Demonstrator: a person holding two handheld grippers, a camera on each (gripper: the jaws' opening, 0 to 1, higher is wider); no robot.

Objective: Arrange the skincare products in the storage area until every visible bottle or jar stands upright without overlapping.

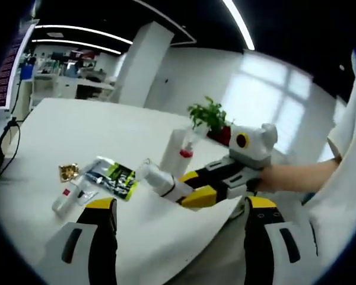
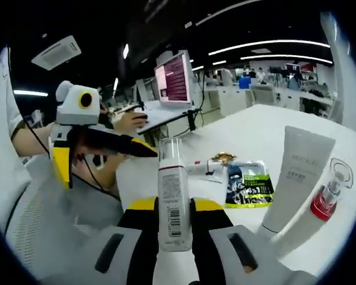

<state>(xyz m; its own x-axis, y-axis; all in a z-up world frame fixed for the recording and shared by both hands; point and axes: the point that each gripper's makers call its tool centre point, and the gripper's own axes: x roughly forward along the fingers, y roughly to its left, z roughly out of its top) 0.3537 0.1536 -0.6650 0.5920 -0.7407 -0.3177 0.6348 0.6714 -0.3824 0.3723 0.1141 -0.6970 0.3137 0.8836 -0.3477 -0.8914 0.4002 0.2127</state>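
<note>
My right gripper [image 2: 175,206] is shut on a white bottle [image 2: 174,199] with a barcode label and a clear cap, held upright between its jaws. In the left gripper view that same gripper [image 1: 188,187] reaches in from the right, and the bottle [image 1: 159,178] points left just above the table. My left gripper [image 1: 181,203] is open and empty, jaws wide apart near the table's front edge; it also shows as the left gripper [image 2: 95,160]. A tall white tube [image 1: 174,151] [image 2: 299,175] stands beside a clear bottle with a red collar [image 1: 187,149] [image 2: 327,199].
On the white table [image 1: 77,127] lie a green-and-black sachet [image 1: 114,178] [image 2: 248,184], a gold packet [image 1: 68,172] [image 2: 223,157] and a small white tube [image 1: 71,197] [image 2: 199,168]. A potted plant [image 1: 210,116] stands behind. A monitor [image 2: 175,80] and a person's hand [image 2: 130,122] are at a far desk.
</note>
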